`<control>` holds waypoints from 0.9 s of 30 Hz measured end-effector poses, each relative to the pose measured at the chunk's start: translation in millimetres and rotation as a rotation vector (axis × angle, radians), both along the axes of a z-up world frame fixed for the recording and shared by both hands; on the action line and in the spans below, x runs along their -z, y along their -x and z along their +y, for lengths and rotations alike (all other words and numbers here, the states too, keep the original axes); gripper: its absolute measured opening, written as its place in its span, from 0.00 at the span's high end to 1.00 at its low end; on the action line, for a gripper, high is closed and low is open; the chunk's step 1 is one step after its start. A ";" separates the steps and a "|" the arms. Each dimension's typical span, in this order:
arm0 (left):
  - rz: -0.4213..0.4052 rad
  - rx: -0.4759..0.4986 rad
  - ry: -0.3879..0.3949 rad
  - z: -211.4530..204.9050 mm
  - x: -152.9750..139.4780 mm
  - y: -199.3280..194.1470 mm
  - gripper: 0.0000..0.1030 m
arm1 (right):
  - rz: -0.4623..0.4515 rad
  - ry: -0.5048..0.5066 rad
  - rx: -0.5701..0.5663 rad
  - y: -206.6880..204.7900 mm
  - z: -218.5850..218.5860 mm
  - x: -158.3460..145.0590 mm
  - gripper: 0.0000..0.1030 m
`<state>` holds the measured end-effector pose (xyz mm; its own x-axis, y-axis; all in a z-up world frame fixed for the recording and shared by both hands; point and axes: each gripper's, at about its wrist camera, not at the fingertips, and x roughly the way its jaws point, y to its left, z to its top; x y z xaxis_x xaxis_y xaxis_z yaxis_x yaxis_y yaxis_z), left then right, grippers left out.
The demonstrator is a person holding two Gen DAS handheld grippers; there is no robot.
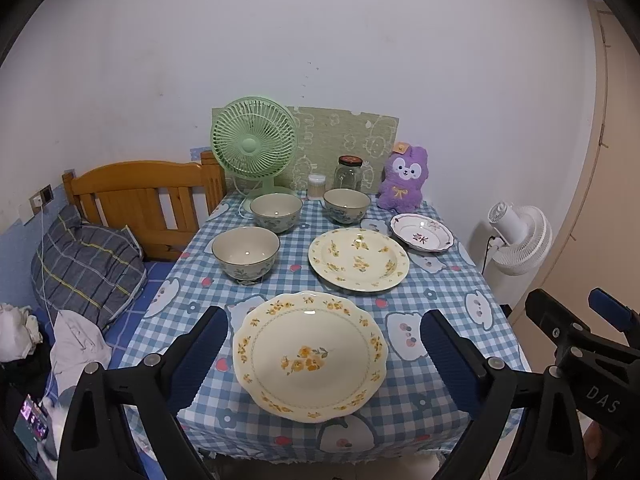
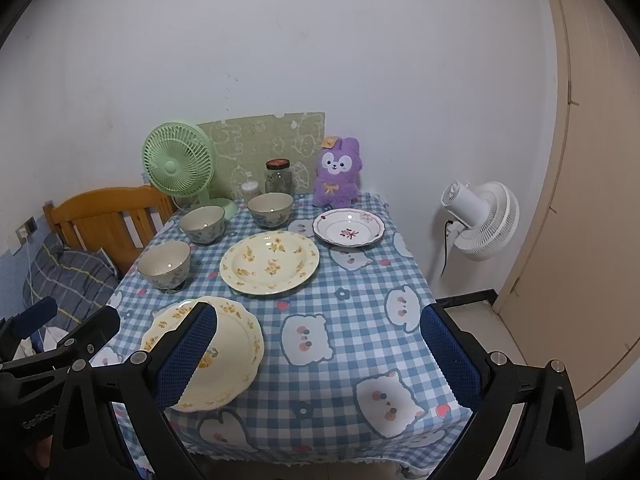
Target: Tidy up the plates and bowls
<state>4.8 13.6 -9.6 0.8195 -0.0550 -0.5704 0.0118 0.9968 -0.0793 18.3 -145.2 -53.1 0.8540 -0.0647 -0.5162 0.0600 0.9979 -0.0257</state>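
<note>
— What are my grippers doing?

— I hold the left gripper (image 1: 324,356) with its fingers spread wide, empty, above the table's near edge; the near plate (image 1: 310,356) lies between them in that view. The right gripper (image 2: 318,356) is also spread and empty, off to the right over bare cloth (image 2: 348,292).

— Any writing?

— "DAS" shows on the right gripper's body in the left view, "GenRobot" on the left one's in the right view. The jar (image 1: 349,173) lid's print is too small to read.

— Where's the crockery?

— All flat and upright on the checked cloth. The round plate (image 1: 359,259) sits behind the near one, the small plate (image 1: 422,232) beyond it to the right, by the purple toy (image 1: 403,178). Three bowls: one (image 1: 245,252) left of the round plate, two (image 1: 276,212) (image 1: 347,205) in the back row before the green fan (image 1: 254,148). None touch.
</note>
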 end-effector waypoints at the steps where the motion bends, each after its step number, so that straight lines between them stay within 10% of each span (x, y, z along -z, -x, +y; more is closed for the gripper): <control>1: -0.003 -0.003 -0.004 -0.3 0.0 -0.2 0.05 | 0.000 -0.001 -0.002 -1.0 0.2 -0.4 0.01; 27: 0.006 -0.027 -0.003 10.5 3.1 -3.8 0.08 | 0.011 -0.018 -0.028 -9.9 6.7 5.1 0.03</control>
<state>8.6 24.1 -12.7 0.8170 -0.0311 -0.5758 -0.0161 0.9969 -0.0767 28.3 -138.5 -58.3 0.8496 -0.0316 -0.5265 0.0319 0.9995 -0.0085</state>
